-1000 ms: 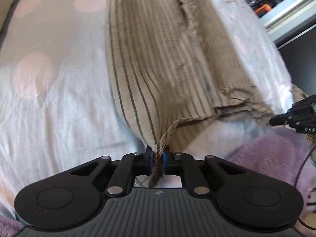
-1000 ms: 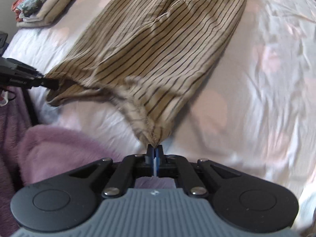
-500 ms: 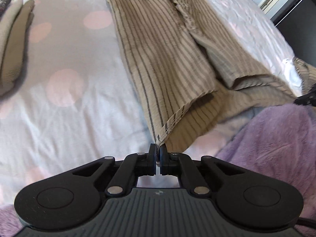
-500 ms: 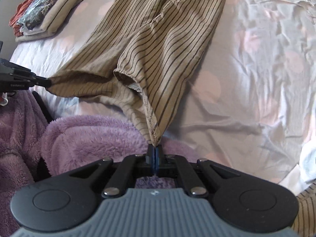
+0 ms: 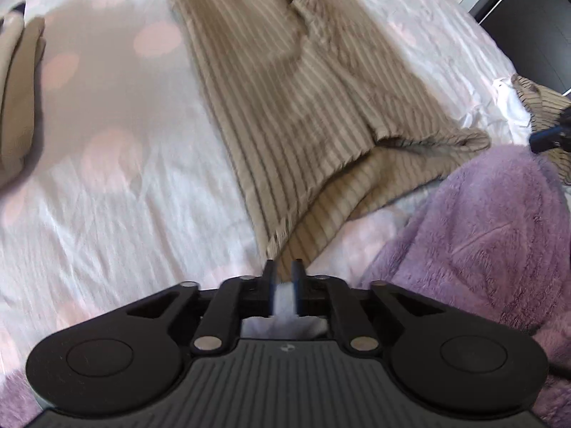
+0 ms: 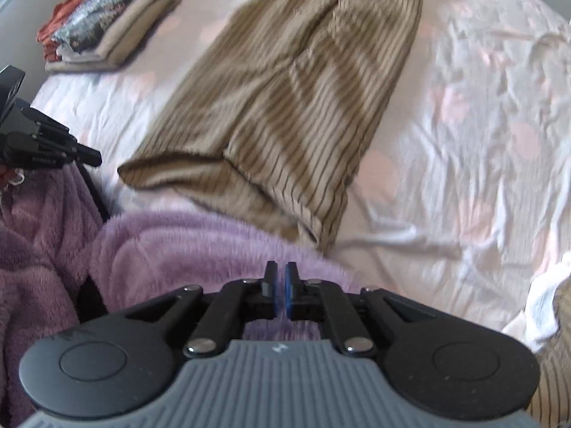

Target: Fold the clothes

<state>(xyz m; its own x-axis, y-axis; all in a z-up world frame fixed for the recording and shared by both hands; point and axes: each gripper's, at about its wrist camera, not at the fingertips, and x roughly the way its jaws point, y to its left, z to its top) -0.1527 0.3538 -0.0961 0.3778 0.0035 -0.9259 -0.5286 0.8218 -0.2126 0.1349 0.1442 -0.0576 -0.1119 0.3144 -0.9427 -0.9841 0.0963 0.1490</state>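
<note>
A tan garment with dark stripes (image 5: pixel 303 107) lies lengthwise on the white bed sheet (image 5: pixel 107 196), its near hem gaping a little. My left gripper (image 5: pixel 283 273) is open by a narrow gap just short of the garment's near left corner, with only sheet showing between the fingers. In the right wrist view the same garment (image 6: pixel 285 107) lies flat. My right gripper (image 6: pixel 280 273) is open by a slit, empty, over purple fleece and a short way back from the near right corner.
A stack of folded clothes (image 6: pixel 107 28) sits at the far left of the bed, and its edge (image 5: pixel 18 107) shows in the left view. Purple fleece (image 6: pixel 178 249) covers the near bed edge. Another striped garment (image 5: pixel 535 96) lies at the right.
Both grippers have let go of the garment's near corners and pulled back. The hem, lifted and stretched before, now rests on the bed.
</note>
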